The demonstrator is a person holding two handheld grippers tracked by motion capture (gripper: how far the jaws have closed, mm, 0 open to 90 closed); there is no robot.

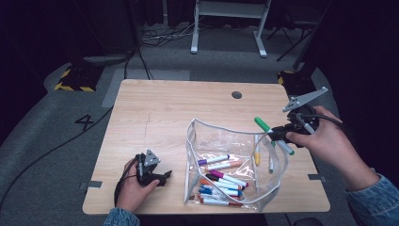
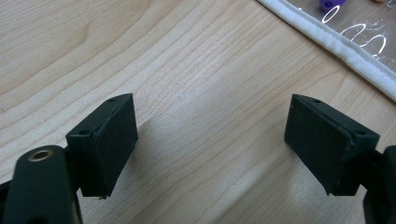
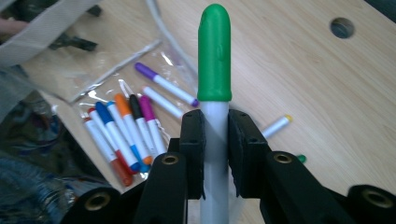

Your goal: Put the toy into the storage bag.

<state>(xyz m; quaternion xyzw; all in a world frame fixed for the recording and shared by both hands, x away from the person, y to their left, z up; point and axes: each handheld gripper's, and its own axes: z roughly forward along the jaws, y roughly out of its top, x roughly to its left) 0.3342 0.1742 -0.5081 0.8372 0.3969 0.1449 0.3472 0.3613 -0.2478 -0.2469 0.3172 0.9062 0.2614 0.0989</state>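
Right gripper [image 1: 277, 133] at mid-right of the high view is clamped on a green-capped marker [image 1: 264, 126], held just above the clear pouch [image 1: 190, 155]. Left gripper [image 1: 162, 176], lower left, sits spread wide, nothing between its jaws.

- Left hand-held gripper [image 1: 165, 176]: bare tabletop [image 1: 155, 113] ahead of it and to its left — open passage; between its spread jaws, only wood.
- To its right, near, the clear pouch [image 1: 235, 162] stands with its white rim raised — a wall in the way.
- Right hand-held gripper [image 1: 274, 133]: raised above the pouch's far right edge; bare tabletop beyond it, with a small round hole [image 1: 236, 94].
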